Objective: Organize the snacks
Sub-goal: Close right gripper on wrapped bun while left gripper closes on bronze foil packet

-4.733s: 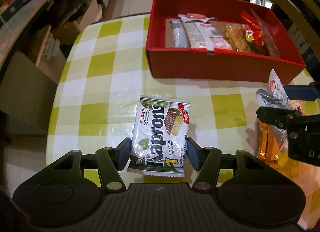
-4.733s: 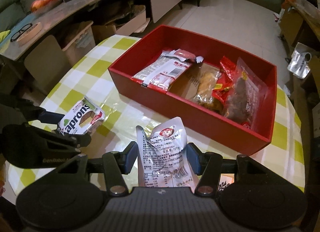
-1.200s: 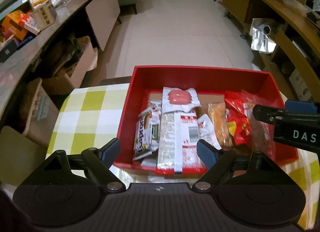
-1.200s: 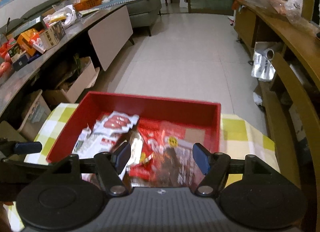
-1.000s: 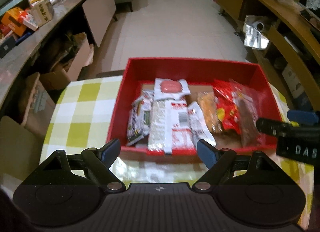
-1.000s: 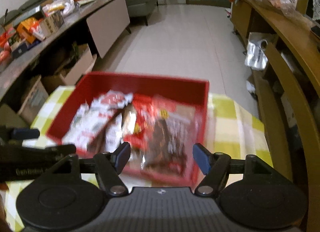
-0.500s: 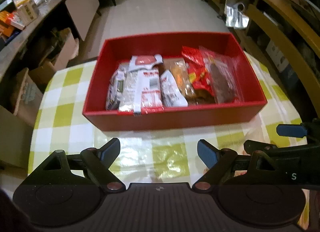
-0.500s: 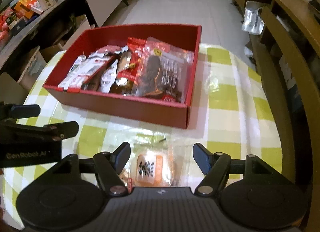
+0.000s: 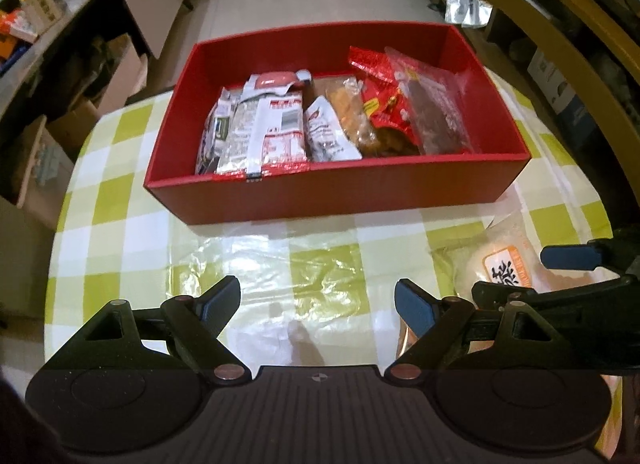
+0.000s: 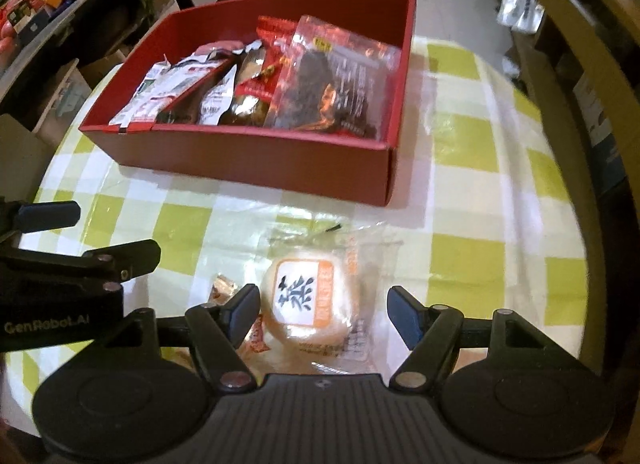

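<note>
A red box [image 9: 332, 191] on the checked table holds several snack packets [image 9: 260, 123], from white wrappers on the left to red and clear ones on the right. My left gripper [image 9: 318, 302] hangs open over bare tablecloth in front of the box, with nothing between its fingers. A round bun in a clear wrapper with an orange-framed label [image 10: 308, 296] lies flat on the table. My right gripper [image 10: 324, 308] straddles it and its jaws are opening, the pads clear of the wrapper. A small orange packet [image 10: 224, 288] lies by the right gripper's left finger.
The green-and-white checked cloth [image 9: 120, 232] has a glossy plastic cover. The round table's edge curves close on the left and right. A wooden chair back [image 10: 580, 75] rises at the right. Cluttered shelves and cardboard boxes [image 9: 48, 75] stand on the floor to the left.
Both grippers drew back from over the red box and sank toward the near part of the table. The bun packet came into view between the right fingers.
</note>
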Motion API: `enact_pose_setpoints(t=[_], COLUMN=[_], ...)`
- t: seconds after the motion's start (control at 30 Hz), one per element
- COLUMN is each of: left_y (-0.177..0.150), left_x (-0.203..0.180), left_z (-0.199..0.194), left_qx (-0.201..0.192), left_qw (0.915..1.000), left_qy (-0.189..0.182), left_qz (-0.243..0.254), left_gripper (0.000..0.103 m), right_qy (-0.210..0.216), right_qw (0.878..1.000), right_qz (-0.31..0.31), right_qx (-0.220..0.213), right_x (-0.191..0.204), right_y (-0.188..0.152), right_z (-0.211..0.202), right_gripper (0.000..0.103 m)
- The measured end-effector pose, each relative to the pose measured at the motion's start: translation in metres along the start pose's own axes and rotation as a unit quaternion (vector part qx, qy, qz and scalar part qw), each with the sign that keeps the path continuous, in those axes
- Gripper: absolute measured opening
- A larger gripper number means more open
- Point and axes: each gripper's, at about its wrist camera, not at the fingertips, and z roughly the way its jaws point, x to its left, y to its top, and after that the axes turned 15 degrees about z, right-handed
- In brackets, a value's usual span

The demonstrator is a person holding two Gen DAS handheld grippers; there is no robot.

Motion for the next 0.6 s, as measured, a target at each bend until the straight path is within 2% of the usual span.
enact_pose_setpoints(t=[0.1, 0.2, 0.33, 0.37, 0.4, 0.43, 0.6], left_y=[-0.001, -0.001, -0.003, -0.003, -0.004, -0.004, -0.005], left_x=[0.005, 0.011, 0.012, 0.011, 0.01, 0.008, -0.006], left_z=[0.001, 0.0, 0.002, 0.003, 0.004, 0.004, 0.008], left_qx=[0.004, 0.004, 0.01, 0.012, 0.013, 0.013, 0.017], left_qw=[0.9999, 0.9998, 0.9998, 0.9998, 0.9998, 0.9998, 0.9995], left_qy=[-0.005, -0.005, -0.008, -0.008, -0.008, -0.01, -0.026], left_qz=[-0.01, -0.019, -0.018, -0.015, -0.012, -0.009, 0.008], left_gripper=[0.088, 0.089, 0.089, 0.089, 0.089, 0.089, 0.089], right_qy=[0.011, 0.009, -0.023, -0.018, -0.015, -0.009, -0.018], right_qw=[1.0, 1.0, 0.999, 0.999, 0.999, 0.999, 1.0], right_qz=[0.006, 0.002, -0.026, -0.025, -0.018, -0.008, 0.012], right_qx=[0.005, 0.014, 0.026, 0.027, 0.03, 0.03, 0.017], right_x=[0.001, 0.005, 0.008, 0.006, 0.002, -0.003, -0.023], right_y=[0.002, 0.002, -0.001, -0.001, 0.001, 0.002, 0.003], right_z=[0.0, 0.009, 0.025, 0.024, 0.022, 0.019, 0.008], right_gripper=[0.077, 0.083, 0.082, 0.08, 0.071, 0.068, 0.067])
